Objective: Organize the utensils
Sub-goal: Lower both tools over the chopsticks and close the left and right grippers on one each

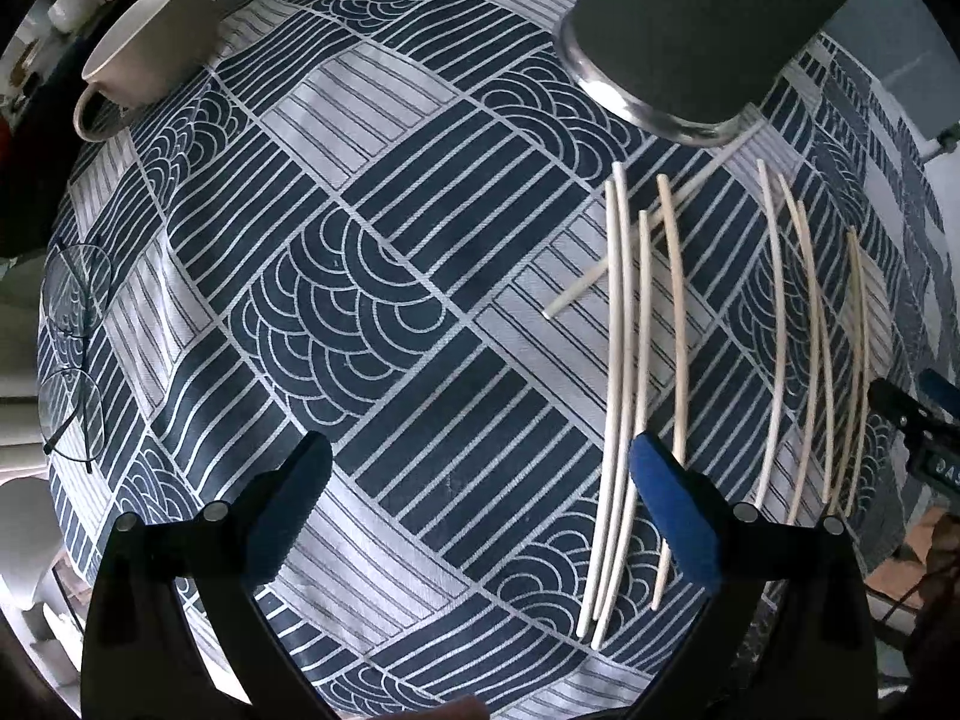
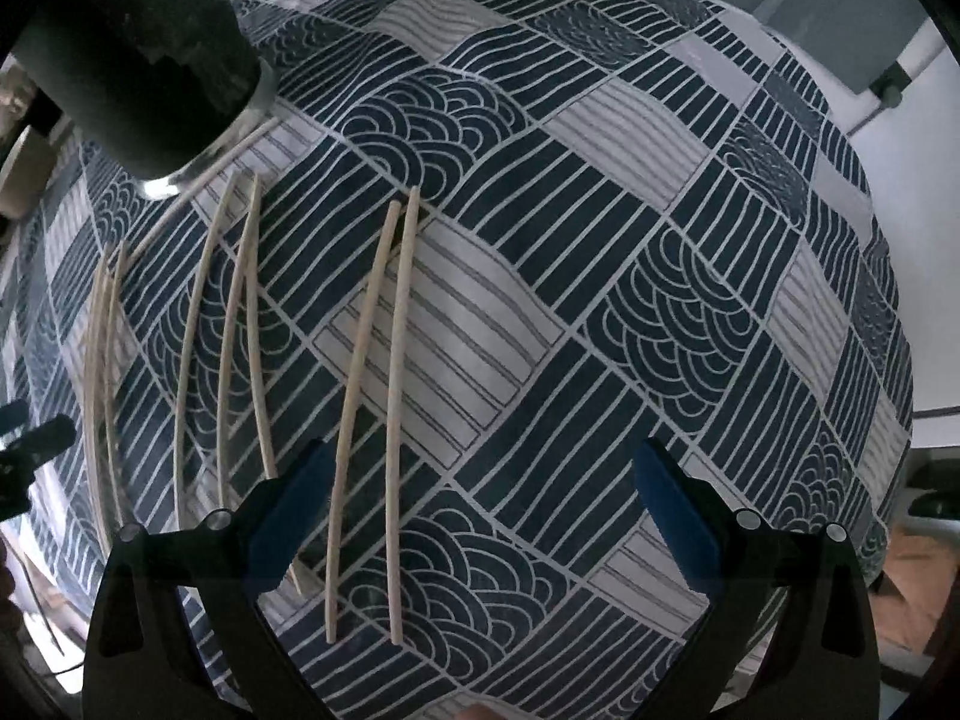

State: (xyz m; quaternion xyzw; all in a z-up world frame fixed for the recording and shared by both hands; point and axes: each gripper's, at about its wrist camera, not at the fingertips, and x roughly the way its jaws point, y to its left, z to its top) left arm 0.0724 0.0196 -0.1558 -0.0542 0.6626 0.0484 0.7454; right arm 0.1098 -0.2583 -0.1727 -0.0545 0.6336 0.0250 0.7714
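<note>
Several pale chopsticks (image 1: 624,360) lie roughly side by side on a blue-and-white patterned tablecloth (image 1: 360,300), with one stick (image 1: 648,222) lying crosswise under them. A dark cylindrical container (image 1: 690,30) with a shiny rim stands just beyond them. My left gripper (image 1: 480,516) hovers open left of the sticks, its right finger over their near ends. In the right wrist view the same chopsticks (image 2: 366,390) spread across the left half, the container (image 2: 144,48) at upper left. My right gripper (image 2: 480,516) is open, with the two rightmost sticks reaching between its fingers, untouched.
A white mug (image 1: 150,42) stands at the far left of the cloth. A pair of glasses (image 1: 72,348) lies at the cloth's left edge. The other gripper (image 1: 912,420) shows at the right edge of the left wrist view. A pale wall (image 2: 870,30) lies beyond the table.
</note>
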